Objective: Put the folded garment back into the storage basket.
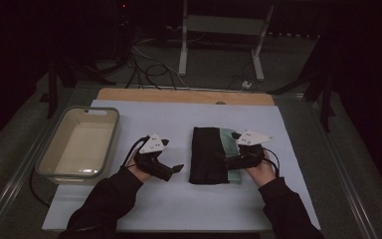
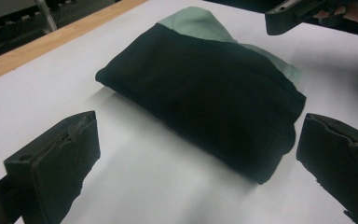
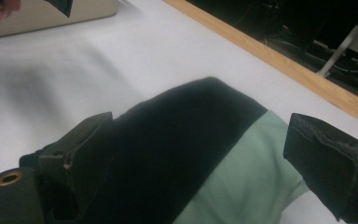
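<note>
High view shows my left gripper [image 1: 175, 169] low over the sheet [image 1: 179, 204], forearm coming in from the bottom left, jaws aimed right toward the cloth [image 1: 208, 155]. My left gripper view has its jaws spread wide with bare sheet between them, the cloth just ahead and untouched. My right gripper [image 1: 227, 160] sits over the cloth's right part, wrist angled inward, jaws pointing left. My right gripper view shows its jaws wide apart above the fabric; I cannot tell whether they touch it.

The cloth lies folded near the middle of the sheet, a dark rectangle with a pale green strip [image 1: 230, 149] along its right edge. Its long axis runs away from me, toward the table's far side.

At the left edge sits a bin [image 1: 47, 158]; I see nothing inside it.
</note>
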Demonstrator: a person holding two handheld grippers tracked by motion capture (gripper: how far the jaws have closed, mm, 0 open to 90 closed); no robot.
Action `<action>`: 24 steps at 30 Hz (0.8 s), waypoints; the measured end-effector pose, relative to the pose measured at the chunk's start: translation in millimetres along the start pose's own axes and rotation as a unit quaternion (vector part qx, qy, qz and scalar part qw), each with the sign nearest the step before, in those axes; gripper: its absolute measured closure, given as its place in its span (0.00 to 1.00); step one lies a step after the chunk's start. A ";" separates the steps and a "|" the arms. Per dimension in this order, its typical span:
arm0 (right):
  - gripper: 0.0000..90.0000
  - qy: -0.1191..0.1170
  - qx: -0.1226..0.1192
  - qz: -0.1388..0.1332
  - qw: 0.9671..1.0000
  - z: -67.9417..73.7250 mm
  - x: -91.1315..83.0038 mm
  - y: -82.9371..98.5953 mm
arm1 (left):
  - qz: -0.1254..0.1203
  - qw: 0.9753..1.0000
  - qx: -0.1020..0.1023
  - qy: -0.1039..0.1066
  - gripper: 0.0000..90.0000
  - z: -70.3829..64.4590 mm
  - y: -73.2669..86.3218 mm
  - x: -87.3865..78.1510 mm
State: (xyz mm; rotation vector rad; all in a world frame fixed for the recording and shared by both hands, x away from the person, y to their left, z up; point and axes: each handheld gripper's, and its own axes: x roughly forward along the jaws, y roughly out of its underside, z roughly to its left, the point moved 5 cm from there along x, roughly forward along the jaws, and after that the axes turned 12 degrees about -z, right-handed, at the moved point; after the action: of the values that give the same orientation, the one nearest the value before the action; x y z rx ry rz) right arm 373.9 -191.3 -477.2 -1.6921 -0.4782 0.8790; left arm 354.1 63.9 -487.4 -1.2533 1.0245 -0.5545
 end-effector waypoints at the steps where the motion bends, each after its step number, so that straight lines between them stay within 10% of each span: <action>1: 0.10 0.000 0.001 0.001 1.000 -0.3 0.9 1.5 | 0.003 1.000 -0.001 -0.001 0.00 0.3 0.5 2.4; 24: 0.09 0.046 0.056 0.028 0.997 -18.8 5.5 38.1 | 0.030 0.998 -0.049 0.002 0.00 -1.9 9.9 57.6</action>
State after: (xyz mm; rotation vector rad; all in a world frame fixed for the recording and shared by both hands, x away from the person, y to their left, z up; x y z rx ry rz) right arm 387.0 -211.0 -512.9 -1.6417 -0.3158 0.8480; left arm 377.9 18.3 -515.3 -1.3044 1.0999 -0.4653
